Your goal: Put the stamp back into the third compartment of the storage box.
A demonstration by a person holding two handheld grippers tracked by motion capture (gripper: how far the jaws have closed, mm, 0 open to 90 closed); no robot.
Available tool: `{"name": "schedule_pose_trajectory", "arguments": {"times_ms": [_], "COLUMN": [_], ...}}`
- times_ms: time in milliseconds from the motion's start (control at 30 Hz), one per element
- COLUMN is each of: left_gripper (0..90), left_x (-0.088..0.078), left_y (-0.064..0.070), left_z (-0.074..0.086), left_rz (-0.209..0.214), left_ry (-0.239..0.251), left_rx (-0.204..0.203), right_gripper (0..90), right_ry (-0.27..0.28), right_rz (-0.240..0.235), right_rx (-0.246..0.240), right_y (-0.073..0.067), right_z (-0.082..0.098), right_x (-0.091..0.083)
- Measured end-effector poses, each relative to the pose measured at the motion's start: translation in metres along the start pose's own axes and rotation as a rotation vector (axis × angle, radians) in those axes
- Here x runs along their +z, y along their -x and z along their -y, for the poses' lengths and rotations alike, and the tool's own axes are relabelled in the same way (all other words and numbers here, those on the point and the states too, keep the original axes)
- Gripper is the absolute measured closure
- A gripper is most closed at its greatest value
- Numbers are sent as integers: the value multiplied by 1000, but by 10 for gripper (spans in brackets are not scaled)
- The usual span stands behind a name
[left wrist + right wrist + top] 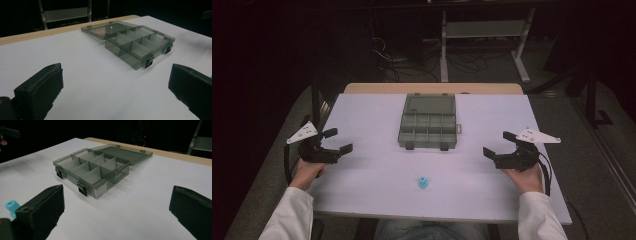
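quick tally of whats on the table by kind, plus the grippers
grey box, lid open: 1
blue piece: 1
grippers: 2, left gripper and right gripper, both open and holding nothing
total: 4

White sleeves, black grippers (336,141)

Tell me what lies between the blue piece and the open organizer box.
Nothing. In the high view, bare white table runs from the small blue piece up to the open organizer box. Both grippers sit out to the sides, jaws open.
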State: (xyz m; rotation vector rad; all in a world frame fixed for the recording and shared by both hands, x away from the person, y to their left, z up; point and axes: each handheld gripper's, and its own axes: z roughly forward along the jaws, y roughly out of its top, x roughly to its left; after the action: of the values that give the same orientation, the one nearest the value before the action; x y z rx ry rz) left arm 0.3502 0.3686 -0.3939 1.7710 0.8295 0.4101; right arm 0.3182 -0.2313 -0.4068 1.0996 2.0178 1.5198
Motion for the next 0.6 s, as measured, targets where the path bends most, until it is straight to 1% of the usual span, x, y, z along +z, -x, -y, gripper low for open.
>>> {"name": "schedule_pose_trajectory", "arguments": {"times_ms": [33, 67, 100, 133, 233, 267, 433, 600], "left_gripper": [0, 0, 0, 0, 0, 0, 0, 0], "left_x": [0, 1, 2, 2, 3, 5, 9, 14], "left_y": [0, 0, 0, 0, -1, 0, 3, 8], "left_z": [-1, -1, -2, -2, -4, -5, -11, -16], "left_rz": [0, 1, 2, 1, -1, 1, 12, 33], "left_ry": [-8, -10, -3, -3, -18, -15, -40, -60], "left_rx": [11, 14, 3, 1, 7, 7, 25, 35], "right_gripper": [0, 0, 0, 0, 0, 0, 0, 0], "right_ry": [2, 4, 5, 5, 6, 7, 7, 8], "right_rz": [0, 0, 2, 0, -1, -1, -1, -2], "right_rx": [1, 8, 6, 7, 7, 5, 5, 4], "right_y": [0, 0, 0, 0, 0, 1, 1, 1], "right_z": [0, 0, 0, 0, 0, 0, 0, 0], "right_x": [0, 0, -1, -1, -1, -1, -2, -2]}}
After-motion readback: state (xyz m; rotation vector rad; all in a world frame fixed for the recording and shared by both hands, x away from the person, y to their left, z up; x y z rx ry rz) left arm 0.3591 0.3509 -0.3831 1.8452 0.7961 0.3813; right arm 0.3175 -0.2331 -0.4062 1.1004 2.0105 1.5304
